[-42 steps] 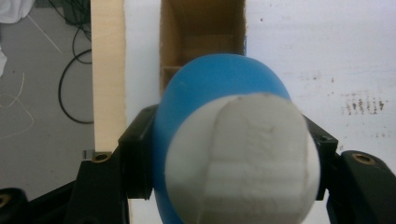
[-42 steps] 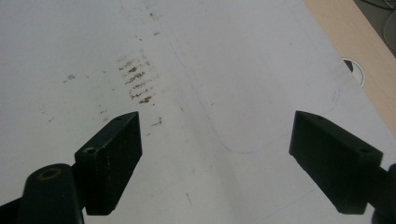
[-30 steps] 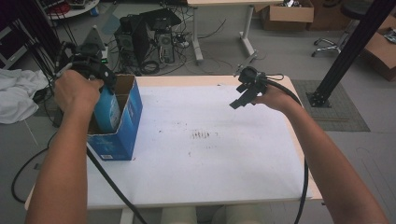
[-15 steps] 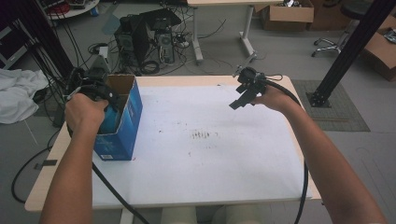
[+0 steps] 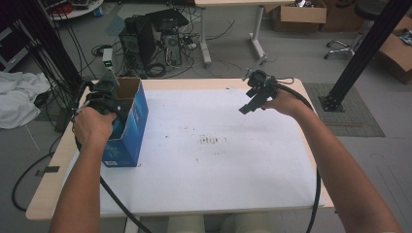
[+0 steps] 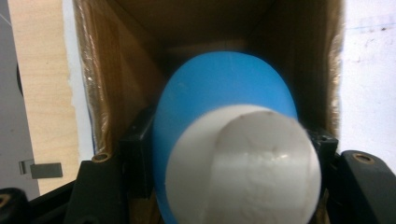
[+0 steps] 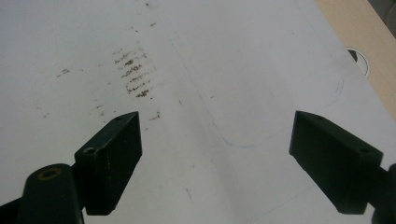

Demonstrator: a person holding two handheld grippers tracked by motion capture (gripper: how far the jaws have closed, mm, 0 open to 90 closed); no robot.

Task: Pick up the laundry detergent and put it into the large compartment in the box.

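White-topped rectangular table (image 5: pixel 252 170) with a pale wood edge carries the work; scuff marks on its surface lie ahead of the right jaws. Open-topped cardboard box with blue printed outer walls (image 5: pixel 130 127) stands upright at the table's left edge, its brown inner walls enclosing the left jaws on both sides. Left gripper (image 6: pixel 224 154) points down into the box, jaws clamped on either side of a blue plastic bottle with a white cap (image 6: pixel 229 154); the cap faces the camera, the body points toward the box floor. Judgement: bottle is held by its upper part so it goes in base-first and stands upright. Right gripper (image 7: pixel 215 158) hovers over bare tabletop, jaws wide apart, nothing between them, apparently idle and clear of the box.
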